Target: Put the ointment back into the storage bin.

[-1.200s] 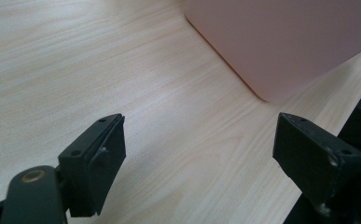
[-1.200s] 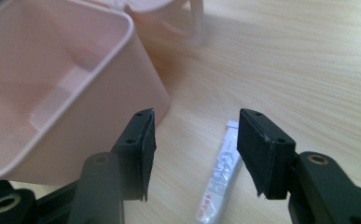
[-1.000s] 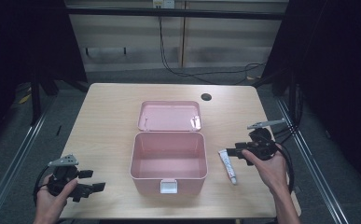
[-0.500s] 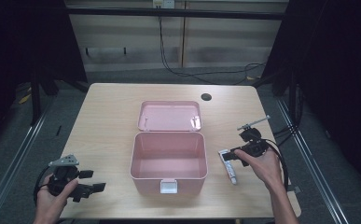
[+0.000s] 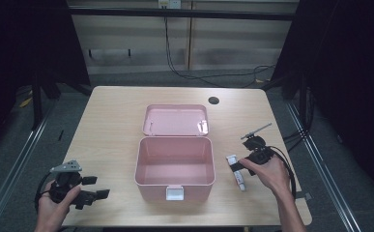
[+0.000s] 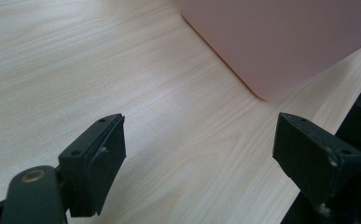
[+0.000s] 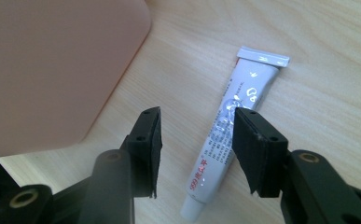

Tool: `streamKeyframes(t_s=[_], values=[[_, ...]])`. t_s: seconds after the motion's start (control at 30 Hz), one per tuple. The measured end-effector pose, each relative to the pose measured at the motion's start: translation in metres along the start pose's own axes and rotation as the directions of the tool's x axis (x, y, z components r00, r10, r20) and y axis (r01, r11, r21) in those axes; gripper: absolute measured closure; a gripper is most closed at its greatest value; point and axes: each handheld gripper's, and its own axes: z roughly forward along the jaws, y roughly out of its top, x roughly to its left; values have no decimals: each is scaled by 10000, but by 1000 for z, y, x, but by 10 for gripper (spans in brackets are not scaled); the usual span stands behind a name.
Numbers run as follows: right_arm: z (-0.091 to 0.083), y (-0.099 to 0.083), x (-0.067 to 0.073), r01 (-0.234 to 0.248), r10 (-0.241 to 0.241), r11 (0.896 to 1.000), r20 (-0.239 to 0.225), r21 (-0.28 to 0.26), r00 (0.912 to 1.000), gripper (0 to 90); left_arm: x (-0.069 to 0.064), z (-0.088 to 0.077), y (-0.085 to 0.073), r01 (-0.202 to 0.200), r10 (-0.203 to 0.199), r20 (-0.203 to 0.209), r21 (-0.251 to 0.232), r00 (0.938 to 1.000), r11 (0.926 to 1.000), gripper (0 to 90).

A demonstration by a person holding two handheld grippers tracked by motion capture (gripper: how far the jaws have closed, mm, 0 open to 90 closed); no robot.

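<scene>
Right claw poised over the tube, nothing picked up yet

The right claw (image 7: 197, 149) hangs spread above the tube (image 7: 229, 140), lower right beside the open, empty pink box (image 5: 174, 166); the left claw (image 5: 85, 191), also spread, waits lower left. Packing likely remains.

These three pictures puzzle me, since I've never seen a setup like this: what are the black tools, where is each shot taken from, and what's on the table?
No robot here: a person holds a two-jaw hand tool in each hand at a wooden table. The high view looks down from above the person's side. The other two come from small cameras riding on each tool, looking along its black jaws.

On the table stands an open pink box, empty as far as the high view shows, its lid laid back. Beside it lies a small white tube.

The left gripper is open over bare wood, holding nothing. The right gripper is open, one jaw on each side of the tube, not yet closed on it.
</scene>
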Motion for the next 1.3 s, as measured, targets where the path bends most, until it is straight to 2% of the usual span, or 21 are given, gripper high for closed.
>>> streamKeyframes(t_s=[0.2,0.27,0.37,0.53,0.73,0.87,1.2,1.3], values=[[11,2,-1,126,-149,9980,366,623,9992,580,0,1,0,7,-7,0,27,10000,10000,171],[12,3,-1,61,-86,9974,349,722,9994,582,0,1,0,12,-12,-22,12,10000,10000,171],[17,4,-2,40,-106,9953,676,964,9977,600,0,1,0,33,-33,-34,39,10000,10000,171],[22,4,-1,-106,-6,9909,828,1343,9966,624,0,1,-1,35,-35,-33,42,10000,10000,170],[28,5,0,-292,71,9849,1291,1707,9916,652,0,1,-1,42,-42,-52,41,10000,10000,171],[33,5,1,-138,-169,9813,1572,1918,9874,675,0,1,-1,56,-56,-43,35,10000,10000,170],[40,7,7,35,-419,9766,1742,2151,9838,680,0,0,-1,70,-70,-53,34,10000,10000,170],[43,7,9,154,-614,9716,1888,2363,9801,680,-1,0,-1,92,-92,-68,25,9999,10000,170]])
